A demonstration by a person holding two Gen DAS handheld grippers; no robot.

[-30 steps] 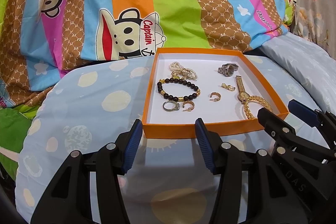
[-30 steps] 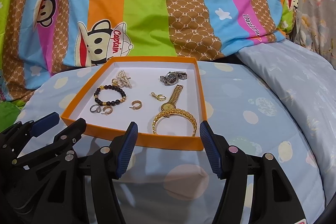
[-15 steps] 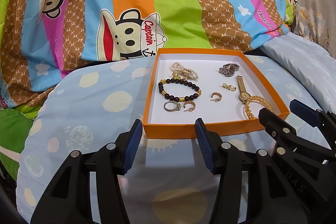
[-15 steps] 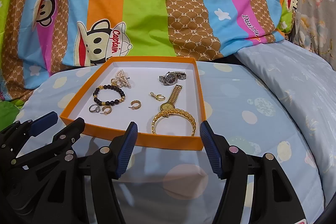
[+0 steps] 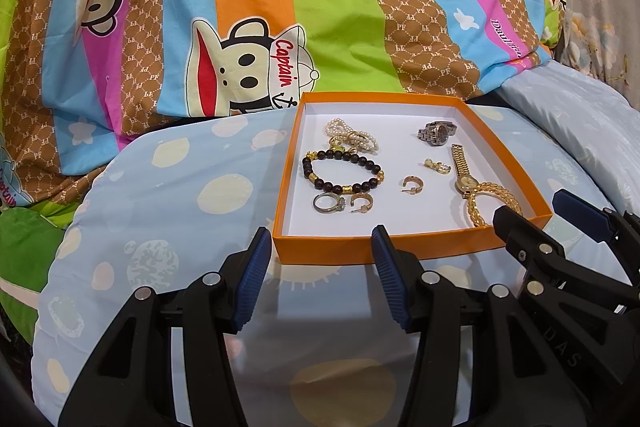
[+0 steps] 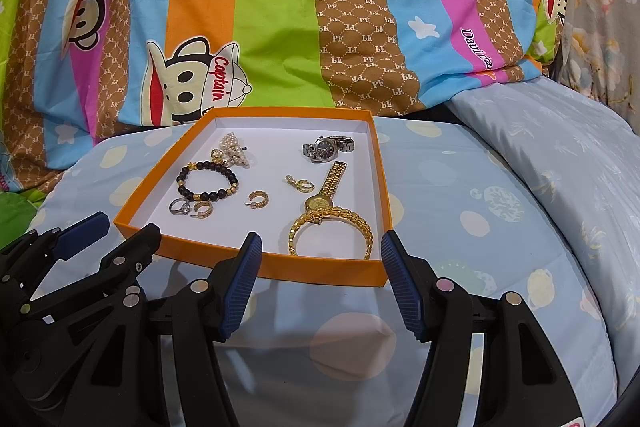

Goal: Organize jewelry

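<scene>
An orange box (image 5: 384, 247) (image 6: 276, 269) with a white floor lies on the pale blue bedding. Inside it lie a dark bead bracelet (image 5: 340, 169) (image 6: 206, 181), a pearl bracelet (image 5: 352, 137) (image 6: 234, 149), a silver ring (image 5: 329, 203) (image 6: 181, 206), gold hoop earrings (image 5: 412, 184) (image 6: 258, 199), a silver watch (image 5: 437, 131) (image 6: 328, 148), a gold watch (image 5: 464, 173) (image 6: 326, 189) and a gold chain bracelet (image 5: 490, 201) (image 6: 332, 233). My left gripper (image 5: 320, 247) and right gripper (image 6: 318, 251) both stand open just short of the box's near wall, holding nothing.
A striped cartoon-monkey quilt (image 5: 280, 7) (image 6: 280, 7) rises behind the box. A second pale blue pillow (image 6: 560, 155) slopes up at the right. Each view shows the other gripper beside it at the lower corner.
</scene>
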